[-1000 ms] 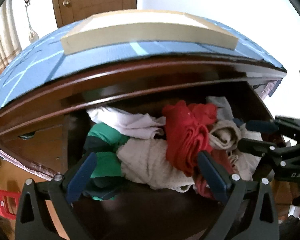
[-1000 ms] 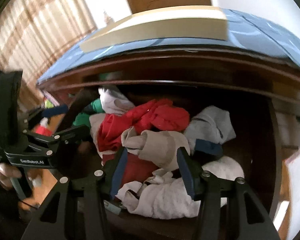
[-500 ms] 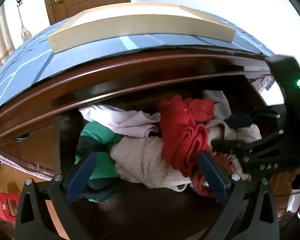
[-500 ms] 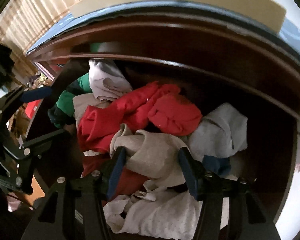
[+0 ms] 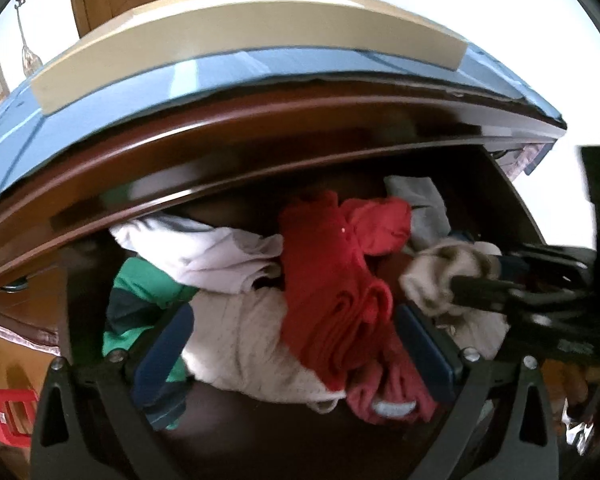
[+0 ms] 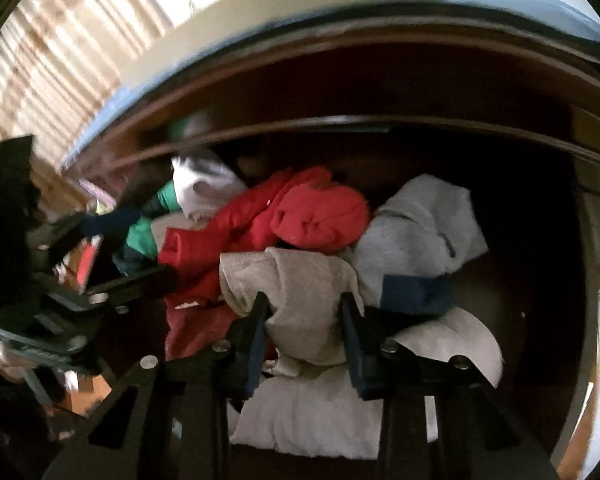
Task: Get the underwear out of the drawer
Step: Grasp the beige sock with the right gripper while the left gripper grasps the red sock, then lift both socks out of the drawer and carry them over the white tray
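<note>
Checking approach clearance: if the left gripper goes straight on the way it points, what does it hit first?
Probably the clothes pile: the left gripper, jaws open, points at the cream garment beside the red garment. Depth is unclear.

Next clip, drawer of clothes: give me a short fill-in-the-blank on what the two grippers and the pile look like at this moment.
1. The right gripper has its pads pressed on a ____ garment.
2. The left gripper is ____, nothing pinched between its pads.
3. Behind the beige garment lies a bright ____ garment.
4. The clothes sit in a dark ____ drawer.

Missing words: beige; open; red; wooden
</note>
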